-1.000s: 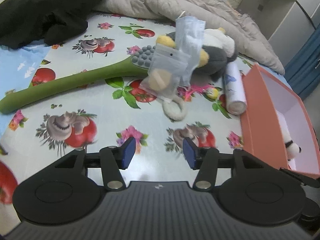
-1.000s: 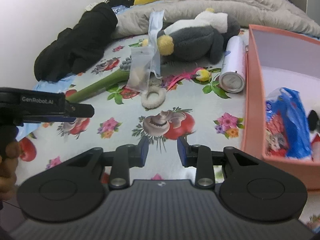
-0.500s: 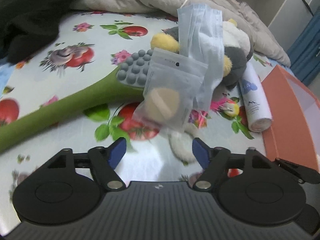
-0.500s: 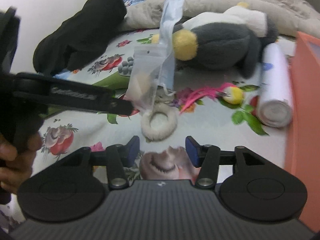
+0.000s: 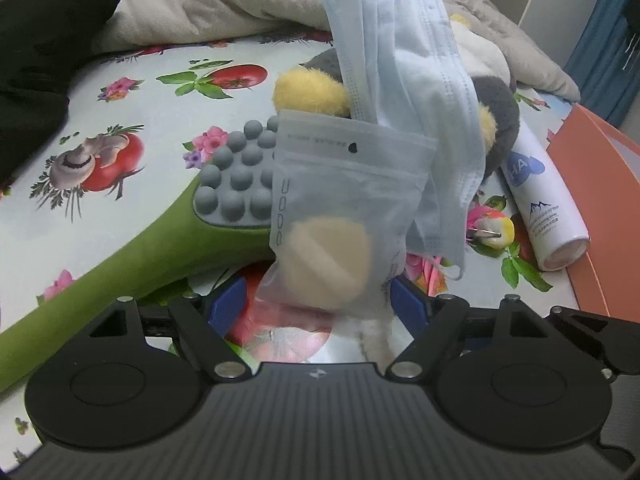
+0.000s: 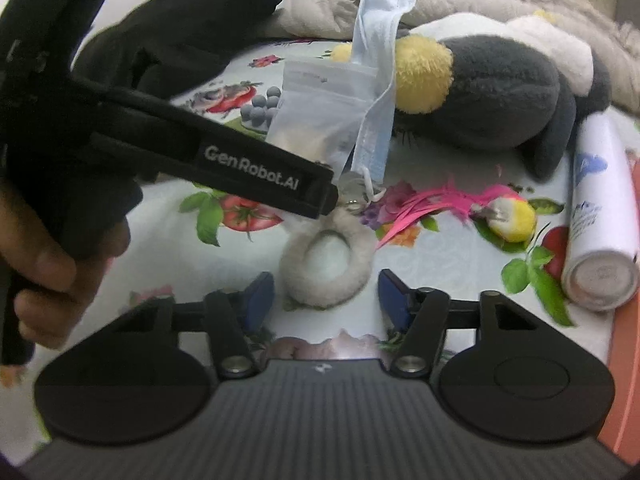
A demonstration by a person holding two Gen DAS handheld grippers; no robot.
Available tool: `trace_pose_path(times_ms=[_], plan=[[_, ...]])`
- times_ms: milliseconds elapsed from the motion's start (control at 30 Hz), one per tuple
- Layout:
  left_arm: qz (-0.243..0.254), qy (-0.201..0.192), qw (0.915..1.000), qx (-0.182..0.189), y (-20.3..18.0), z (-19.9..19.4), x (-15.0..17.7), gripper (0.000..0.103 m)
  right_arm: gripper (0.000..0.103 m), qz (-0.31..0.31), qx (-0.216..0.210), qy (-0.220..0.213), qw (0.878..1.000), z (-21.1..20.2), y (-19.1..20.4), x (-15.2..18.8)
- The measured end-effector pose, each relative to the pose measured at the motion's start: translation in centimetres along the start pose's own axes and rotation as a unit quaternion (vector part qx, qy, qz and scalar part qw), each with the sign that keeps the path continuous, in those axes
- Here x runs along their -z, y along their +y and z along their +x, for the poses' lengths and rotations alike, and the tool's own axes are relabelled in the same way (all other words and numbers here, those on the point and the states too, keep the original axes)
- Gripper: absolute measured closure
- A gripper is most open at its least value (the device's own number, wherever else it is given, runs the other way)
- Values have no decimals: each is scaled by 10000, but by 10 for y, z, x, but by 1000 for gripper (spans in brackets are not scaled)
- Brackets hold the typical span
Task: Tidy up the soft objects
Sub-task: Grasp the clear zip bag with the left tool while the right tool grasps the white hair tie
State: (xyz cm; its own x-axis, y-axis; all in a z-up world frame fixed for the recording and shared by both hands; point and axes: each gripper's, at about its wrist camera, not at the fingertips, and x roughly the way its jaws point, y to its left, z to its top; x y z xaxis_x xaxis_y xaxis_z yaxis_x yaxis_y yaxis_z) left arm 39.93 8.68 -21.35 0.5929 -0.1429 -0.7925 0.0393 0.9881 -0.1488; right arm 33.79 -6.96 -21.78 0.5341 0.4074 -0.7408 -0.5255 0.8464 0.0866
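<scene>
A clear zip bag [image 5: 332, 232] with a beige puff inside leans on a pale blue face mask [image 5: 408, 92] and a grey-and-yellow plush [image 5: 496, 120]. My left gripper [image 5: 316, 306] is low in front of the bag. Its jaws are opening, the bag's bottom edge hangs between the blue pads, and neither pad presses on it. In the right wrist view a fluffy white ring [image 6: 324, 268] lies flat on the cloth. My right gripper [image 6: 326, 300] straddles its near edge with jaws closing, pads clear of the fur. One of the left gripper's fingers [image 6: 280, 178] crosses this view beside the bag [image 6: 320, 120].
A green massager with grey knobs [image 5: 236, 188] lies left of the bag. A white spray bottle [image 6: 600, 220], a pink feather toy with a yellow ball [image 6: 512, 220] and an orange box [image 5: 592, 184] are to the right. Black clothing [image 6: 192, 32] and a beige quilt [image 5: 224, 8] lie behind. A person's hand [image 6: 60, 264] holds the left gripper.
Both grippers have come forward and down towards the pile. The bag now fills the left view, the ring sits at the right pads. Both jaws stand wider than a second ago.
</scene>
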Motion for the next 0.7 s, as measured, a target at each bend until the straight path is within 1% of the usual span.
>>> trace_pose_path(times_ms=[33, 100, 133, 167, 200, 300, 333, 367, 400, 467, 533, 700], plan=[[-14, -31, 10000, 30, 1, 1, 1, 21, 51, -24, 9, -1, 10000, 0, 1, 0], [-88, -24, 9999, 113, 2, 4, 3, 27, 67, 1, -3, 10, 10000, -1, -1, -2], [-135, -3, 9998, 153, 3, 5, 4, 29, 72, 19, 9, 27, 10000, -2, -4, -3], [-125, -51, 9998, 127, 3, 5, 5, 32, 80, 32, 12, 44, 10000, -2, -5, -4], [-102, -54, 9999, 91, 2, 4, 5, 34, 82, 50, -3, 66, 10000, -3, -7, -5], [-100, -40, 9999, 119, 1, 2, 4, 45, 85, 131, -25, 111, 9998, -5, -11, -5], [-123, -21, 9998, 160, 1, 1, 4, 61, 85, 153, -32, 120, 9998, -6, -12, -5], [-154, 13, 9996, 224, 2, 0, 4, 66, 85, 168, -44, 129, 9998, -8, -12, -4], [-208, 47, 9995, 237, 1, -2, 4, 68, 86, 165, -39, 135, 9998, -10, -12, -4], [-185, 84, 9997, 157, -2, -6, 7, 76, 86, 156, -13, 143, 9998, -15, -11, -2], [-211, 94, 9997, 112, -4, -11, 11, 79, 86, 162, 21, 135, 9998, -23, -9, 2], [-413, 42, 9991, 69, -8, -31, 19, 84, 86, 207, 63, 101, 9997, -40, -3, 10]])
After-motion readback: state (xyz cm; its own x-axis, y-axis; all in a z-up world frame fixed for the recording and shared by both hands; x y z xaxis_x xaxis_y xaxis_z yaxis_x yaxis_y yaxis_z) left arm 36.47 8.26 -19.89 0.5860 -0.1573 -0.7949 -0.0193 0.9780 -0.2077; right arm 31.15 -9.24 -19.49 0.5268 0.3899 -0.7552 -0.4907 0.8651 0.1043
